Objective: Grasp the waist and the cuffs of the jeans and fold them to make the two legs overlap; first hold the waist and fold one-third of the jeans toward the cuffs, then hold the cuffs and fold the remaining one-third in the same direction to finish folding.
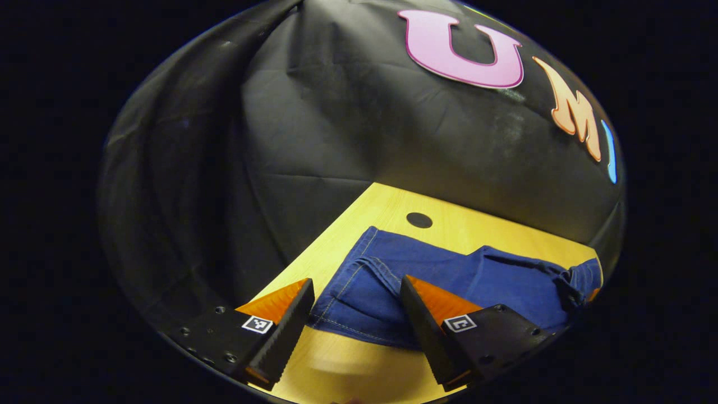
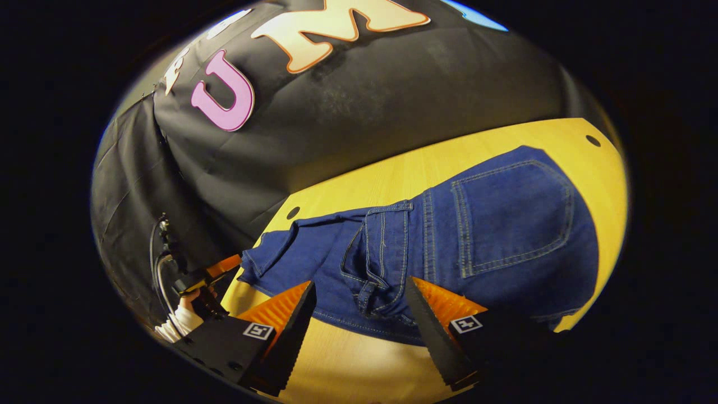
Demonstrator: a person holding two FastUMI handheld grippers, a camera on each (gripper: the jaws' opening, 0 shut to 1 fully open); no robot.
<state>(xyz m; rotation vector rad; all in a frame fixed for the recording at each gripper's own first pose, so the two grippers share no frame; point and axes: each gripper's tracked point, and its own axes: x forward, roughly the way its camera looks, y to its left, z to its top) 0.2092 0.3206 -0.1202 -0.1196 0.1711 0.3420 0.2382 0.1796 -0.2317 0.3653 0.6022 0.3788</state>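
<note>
Jeans (image 2: 493,235) lay flat on the wooden table (image 2: 359,359), back pocket (image 2: 510,219) up, with the waist end toward the right gripper and the leg end running off toward the left gripper. The cloth was rumpled at mid-length, and from these views it could not be told whether the two legs already overlapped.

Right gripper (image 2: 359,314) stood wide open at the near edge of the jeans, beside the bunched fold, holding nothing. Left gripper (image 1: 356,308) was likewise wide open, its fingers straddling the near hem of the leg end (image 1: 364,292), not yet closed on it.

In my judgement the work was at the opening grasp. The next move called for both grippers to drop onto the cloth edge and close together.
</note>
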